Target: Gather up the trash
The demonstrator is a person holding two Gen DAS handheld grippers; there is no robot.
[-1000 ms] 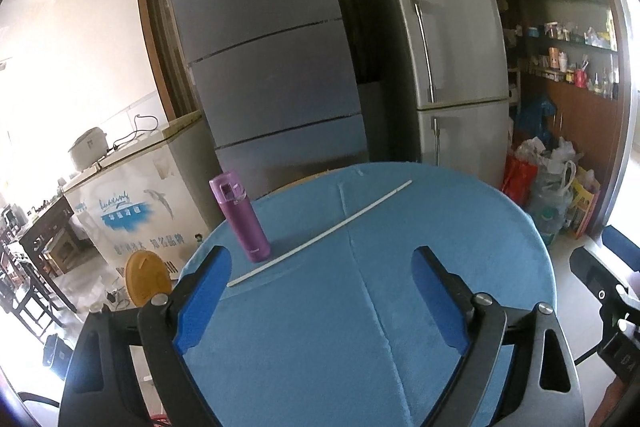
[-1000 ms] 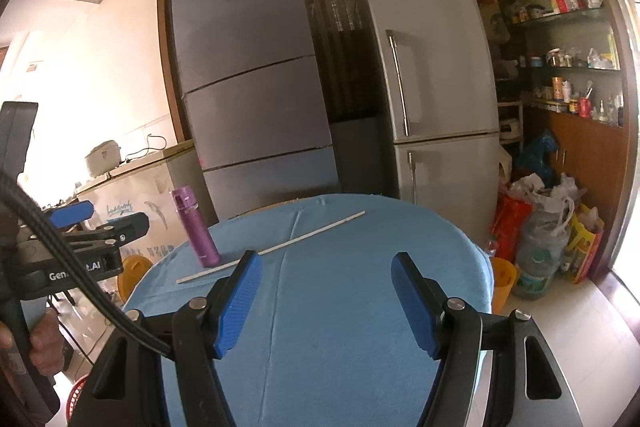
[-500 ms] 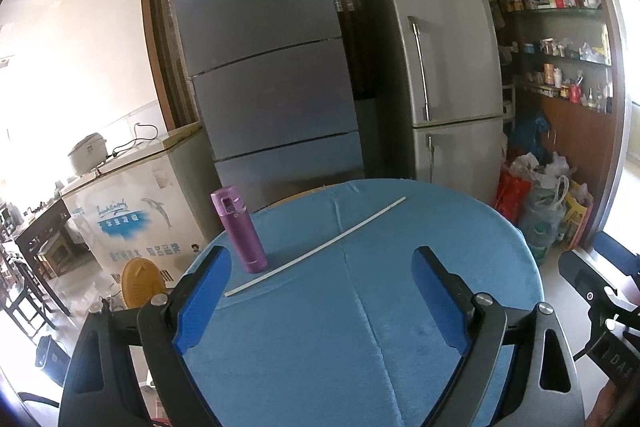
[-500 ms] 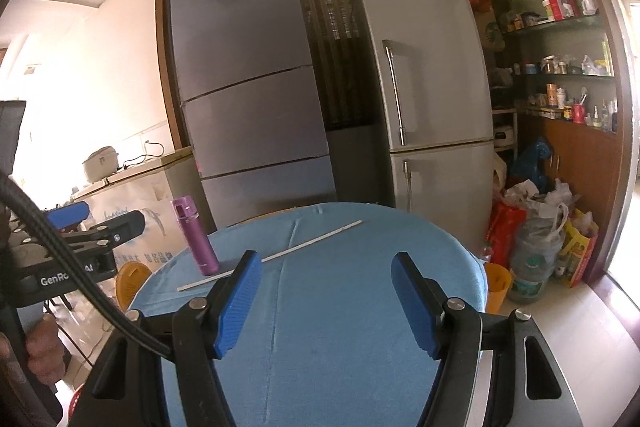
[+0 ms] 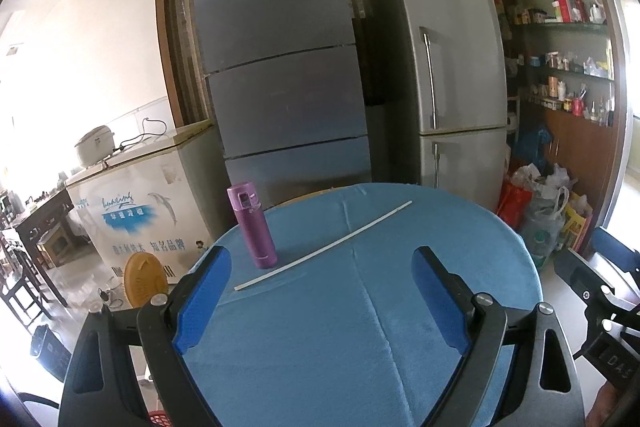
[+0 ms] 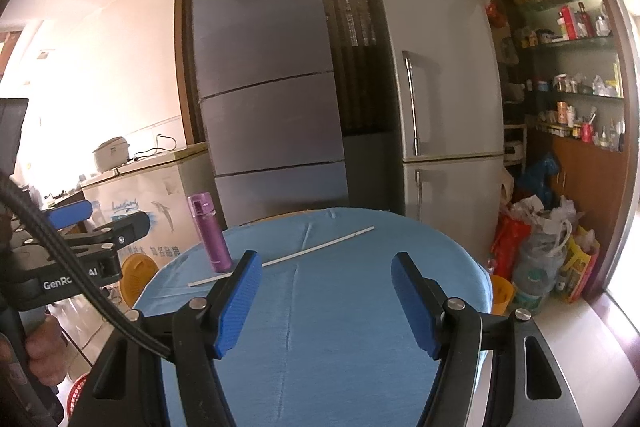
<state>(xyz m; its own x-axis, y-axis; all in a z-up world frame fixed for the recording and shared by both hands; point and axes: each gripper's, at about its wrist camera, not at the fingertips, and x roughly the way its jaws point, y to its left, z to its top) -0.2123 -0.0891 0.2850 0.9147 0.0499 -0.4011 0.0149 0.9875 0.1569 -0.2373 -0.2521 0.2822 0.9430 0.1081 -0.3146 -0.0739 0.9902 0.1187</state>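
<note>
A long thin white stick point(image 5: 324, 246) point(image 6: 288, 257) lies slantwise on the round table's blue cloth point(image 5: 360, 339) point(image 6: 340, 327). Just left of the stick stands a purple flask point(image 5: 253, 225) point(image 6: 209, 233), upright near the table's left edge. My left gripper point(image 5: 320, 261) hovers over the near side of the table, open, with nothing between its blue pads; it also shows at the left of the right wrist view point(image 6: 80, 223). My right gripper point(image 6: 326, 263) is open and empty too, short of the stick.
Behind the table stand a dark grey fridge point(image 5: 276, 67), a silver fridge point(image 5: 452, 87) and a white chest freezer point(image 5: 140, 211). Bags of clutter point(image 6: 540, 251) and an orange bin point(image 6: 502, 293) sit on the floor at right. A red basket point(image 6: 78, 389) is low left.
Both views have drawn back and up a little, so the table, flask and stick sit lower and smaller in frame. Both jaws keep the same width. Nothing on the table moved.
</note>
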